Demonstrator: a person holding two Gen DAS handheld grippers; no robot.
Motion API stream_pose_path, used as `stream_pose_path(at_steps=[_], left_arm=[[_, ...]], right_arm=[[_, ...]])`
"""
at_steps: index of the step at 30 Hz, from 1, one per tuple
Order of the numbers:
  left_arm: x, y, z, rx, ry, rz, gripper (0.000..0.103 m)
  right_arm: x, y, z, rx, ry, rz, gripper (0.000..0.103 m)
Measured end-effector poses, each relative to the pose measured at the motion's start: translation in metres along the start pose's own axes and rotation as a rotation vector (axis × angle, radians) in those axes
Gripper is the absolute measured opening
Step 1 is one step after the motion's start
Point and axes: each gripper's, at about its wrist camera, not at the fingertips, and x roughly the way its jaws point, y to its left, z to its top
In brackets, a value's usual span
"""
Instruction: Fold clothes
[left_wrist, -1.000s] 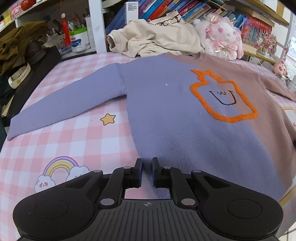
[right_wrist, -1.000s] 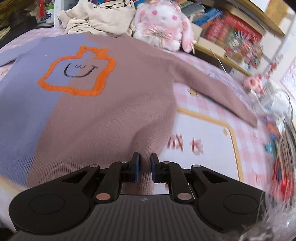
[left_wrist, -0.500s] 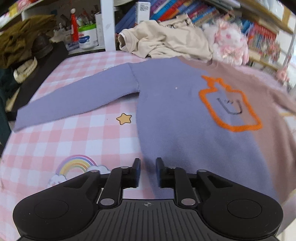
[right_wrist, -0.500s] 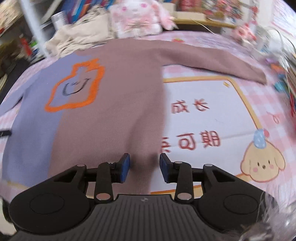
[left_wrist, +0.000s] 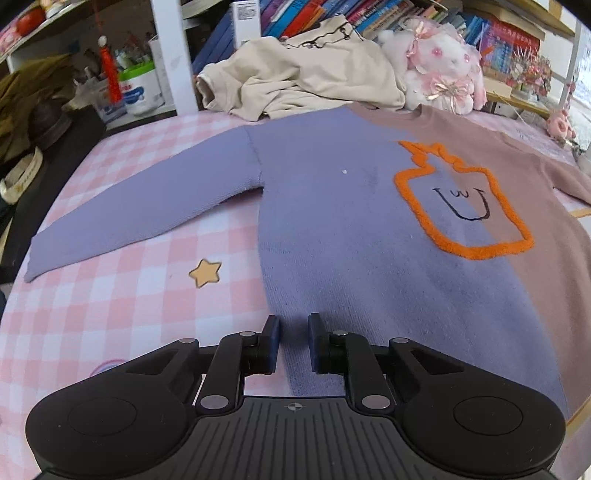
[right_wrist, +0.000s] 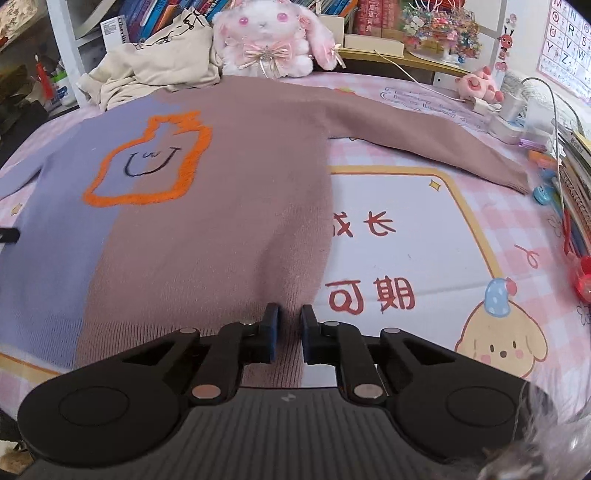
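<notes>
Sweater (left_wrist: 332, 229) flat; both tools parted at hem; mat (right_wrist: 388, 236) characters appear mirrored.

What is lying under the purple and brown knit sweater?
The purple and brown knit sweater lies flat on a pink checked cloth with a printed white panel showing beside its brown edge. Whatever print lies beneath the sweater's body is covered and cannot be seen.
</notes>
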Motion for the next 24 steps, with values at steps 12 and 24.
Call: stream_pose_path(at_steps=[12,24], left_arm=[[-0.023,-0.005,-0.029,-0.006,0.0,-0.016,0.008],[-0.031,-0.014,-0.039,0.01,-0.005,-0.042,0.008]], right_arm=[[-0.002,0.007,-0.001,-0.039,-0.015,0.027,0.012],[-0.003,0.008,-0.003,-0.059,-0.025,0.005,0.012]])
